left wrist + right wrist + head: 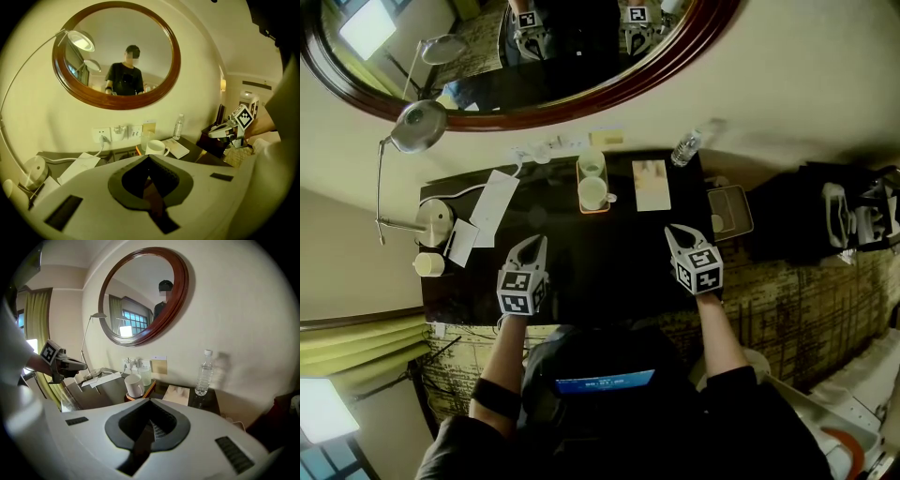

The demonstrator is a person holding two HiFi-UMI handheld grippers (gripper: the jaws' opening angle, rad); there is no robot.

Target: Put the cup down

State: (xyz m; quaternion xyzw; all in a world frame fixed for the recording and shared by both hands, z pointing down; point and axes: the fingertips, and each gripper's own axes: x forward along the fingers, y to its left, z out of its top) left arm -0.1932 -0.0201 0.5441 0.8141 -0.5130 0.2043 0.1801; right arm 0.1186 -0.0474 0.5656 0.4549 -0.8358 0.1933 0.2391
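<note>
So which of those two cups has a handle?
The white mug; the clear glass behind it, nearer the wall, has none.

Black sleeves [741, 386] and white hand-held grippers [538, 243] [674, 231] bearing black-and-white marker cubes [517, 292].

A water bottle [685, 147] stands at the back of the dark desk [609, 272] near a booklet [651, 185], under an oval mirror [572, 66]
</note>
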